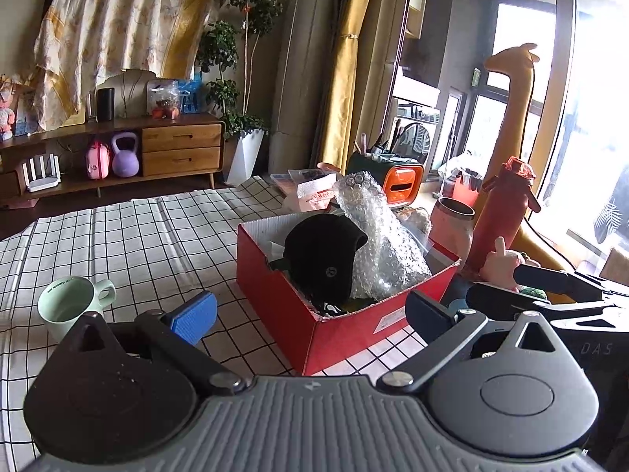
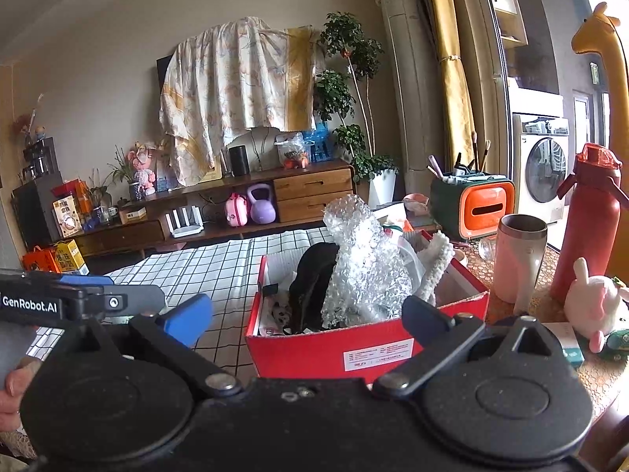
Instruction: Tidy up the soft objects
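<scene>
While bubble wrap [image 1: 377,236] and black cap [image 1: 322,259] are sitting in red box [image 2: 334,350] | plush rabbit [image 2: 593,299] is waiting outside | left gripper [image 1: 310,310] and right gripper [image 2: 310,314] are hovering spread apart, empty.

- The left gripper [image 1: 310,312] is level, its jaws spread wide with nothing between the blue pads [image 1: 195,316]
- The right gripper [image 2: 308,316] is likewise wide open and empty, held level
- The two grippers sit side by side, each showing at the edge of the other's view
</scene>
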